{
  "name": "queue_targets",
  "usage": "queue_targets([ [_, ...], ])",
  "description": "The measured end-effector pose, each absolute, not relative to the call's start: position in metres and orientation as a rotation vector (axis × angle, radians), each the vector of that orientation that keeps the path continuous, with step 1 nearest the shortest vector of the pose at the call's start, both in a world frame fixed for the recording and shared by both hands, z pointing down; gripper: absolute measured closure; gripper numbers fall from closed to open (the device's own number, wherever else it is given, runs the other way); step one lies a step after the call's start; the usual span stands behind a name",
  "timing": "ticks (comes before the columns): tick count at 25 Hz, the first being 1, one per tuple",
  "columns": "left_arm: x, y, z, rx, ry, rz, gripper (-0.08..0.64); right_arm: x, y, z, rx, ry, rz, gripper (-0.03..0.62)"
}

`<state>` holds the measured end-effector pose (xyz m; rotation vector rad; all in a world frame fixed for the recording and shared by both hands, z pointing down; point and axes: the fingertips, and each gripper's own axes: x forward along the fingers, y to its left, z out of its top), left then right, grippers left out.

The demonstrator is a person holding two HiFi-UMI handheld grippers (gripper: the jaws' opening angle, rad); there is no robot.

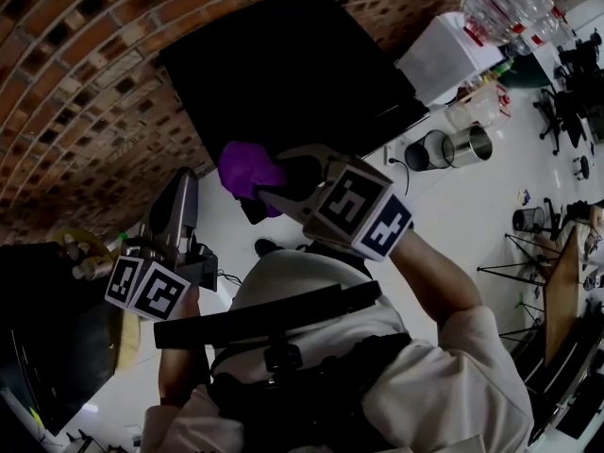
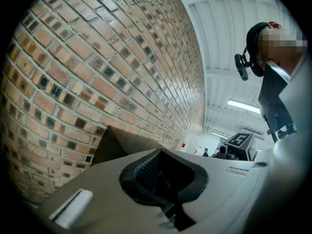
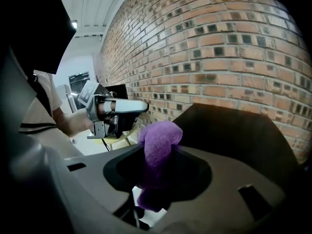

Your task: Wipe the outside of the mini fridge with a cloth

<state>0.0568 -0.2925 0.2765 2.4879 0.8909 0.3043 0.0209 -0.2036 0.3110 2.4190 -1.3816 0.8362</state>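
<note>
White flooring is spreading beneath the person in the head view. Nearest, at lower left of that frame, the left gripper is hanging with its jaws closed together on nothing. At centre frame, the right gripper is pinching a bunched purple cloth, its jaws standing partly apart around the fabric. Beyond it, the black mini fridge is standing against the brick wall across the upper frame.

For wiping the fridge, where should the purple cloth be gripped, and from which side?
By its bunched tail, from the side away from the mini fridge, probably as the right gripper holds the purple cloth now: the rounded wad sticks out beyond the jaws, free to press on the black wall.
</note>
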Motion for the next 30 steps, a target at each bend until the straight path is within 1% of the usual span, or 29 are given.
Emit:
queue_targets([
  [7, 0.059, -0.263, 0.264, 2.491, 0.927, 0.294, 0.552, 0.029, -0.157, 0.311, 2.423, -1.249, 0.815, 0.454],
  [12, 0.066, -0.228, 0.258, 2.482, 0.936, 0.298, 0.552, 0.04, -0.101, 0.311, 2.454, -1.164, 0.819, 0.454],
  [22, 0.072, -0.201, 0.247, 2.52, 0.934, 0.3, 0.552, 0.058, -0.03, 0.309, 2.525, -1.007, 0.812, 0.454],
  [30, 0.08, -0.135, 0.24, 2.534, 0.959, 0.303, 0.552, 0.069, 0.021, 0.31, 2.514, -1.001, 0.791, 0.454],
])
